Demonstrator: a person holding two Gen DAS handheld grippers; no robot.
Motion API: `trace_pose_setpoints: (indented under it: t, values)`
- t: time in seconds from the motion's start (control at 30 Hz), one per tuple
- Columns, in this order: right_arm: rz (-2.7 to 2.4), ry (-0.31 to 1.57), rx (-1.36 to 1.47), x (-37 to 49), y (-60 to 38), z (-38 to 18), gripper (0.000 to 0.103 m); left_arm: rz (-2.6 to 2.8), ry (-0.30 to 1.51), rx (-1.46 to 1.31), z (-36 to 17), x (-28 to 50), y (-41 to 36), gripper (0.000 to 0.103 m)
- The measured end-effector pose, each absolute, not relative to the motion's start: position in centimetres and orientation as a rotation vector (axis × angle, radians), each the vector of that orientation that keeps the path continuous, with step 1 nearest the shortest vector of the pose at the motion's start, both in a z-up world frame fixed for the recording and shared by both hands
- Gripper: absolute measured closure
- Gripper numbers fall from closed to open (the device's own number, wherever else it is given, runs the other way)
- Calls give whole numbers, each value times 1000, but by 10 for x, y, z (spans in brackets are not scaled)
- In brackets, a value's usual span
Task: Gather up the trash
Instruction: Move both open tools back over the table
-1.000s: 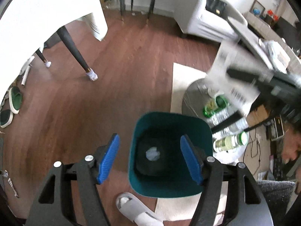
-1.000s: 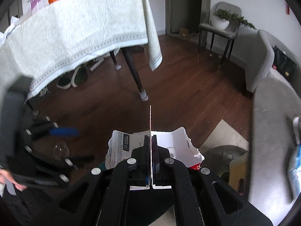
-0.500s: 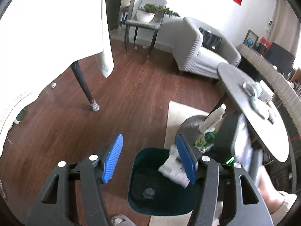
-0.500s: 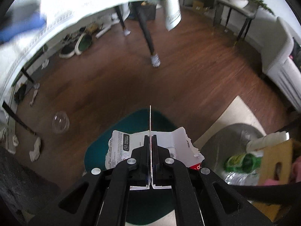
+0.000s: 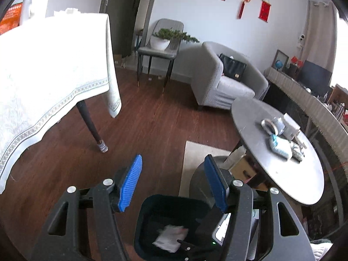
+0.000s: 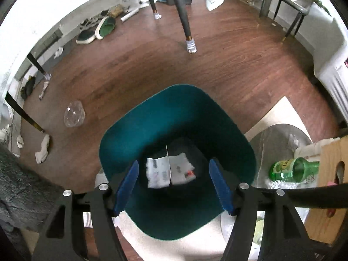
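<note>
A teal trash bin [image 6: 152, 117] stands on the wooden floor, right under my right gripper [image 6: 173, 182], which is open and empty above its mouth. A torn white carton piece [image 6: 167, 170] is inside the bin, blurred. In the left wrist view the bin [image 5: 141, 221] is at the bottom edge with the white carton piece [image 5: 169, 238] in it. My left gripper [image 5: 174, 180] is open and empty, raised above the bin and facing the room.
A crumpled clear plastic cup [image 6: 74, 114] lies on the floor left of the bin. A green bottle [image 6: 289, 170] lies on a low grey round stand [image 6: 280, 134] to the right. White scraps [image 6: 42, 150] lie at far left. A cloth-covered table [image 5: 43, 82], armchair [image 5: 228, 80] and round table [image 5: 280, 150] stand around.
My right gripper opened and let go of the carton piece, which dropped into the bin. My left gripper tilted up from the bin toward the room.
</note>
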State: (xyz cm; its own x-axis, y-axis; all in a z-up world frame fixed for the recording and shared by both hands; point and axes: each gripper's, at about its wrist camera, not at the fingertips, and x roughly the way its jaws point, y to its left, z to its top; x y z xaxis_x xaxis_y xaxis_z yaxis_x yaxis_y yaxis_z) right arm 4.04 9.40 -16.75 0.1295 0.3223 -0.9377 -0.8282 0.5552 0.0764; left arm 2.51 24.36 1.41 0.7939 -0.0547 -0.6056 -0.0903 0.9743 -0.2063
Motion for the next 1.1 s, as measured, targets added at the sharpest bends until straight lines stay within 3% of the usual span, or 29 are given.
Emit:
trace_pose_setpoints:
  t: [0.4, 0.67, 1.1]
  values:
    - [958, 980, -382, 44, 43, -87, 35, 16, 568, -186, 42, 30, 209, 39]
    - [963, 811, -280, 42, -3, -26, 35, 12, 513, -123, 55, 37, 176, 30]
    - [751, 690, -184, 69, -103, 14, 31, -88, 539, -101, 51, 68, 108, 13]
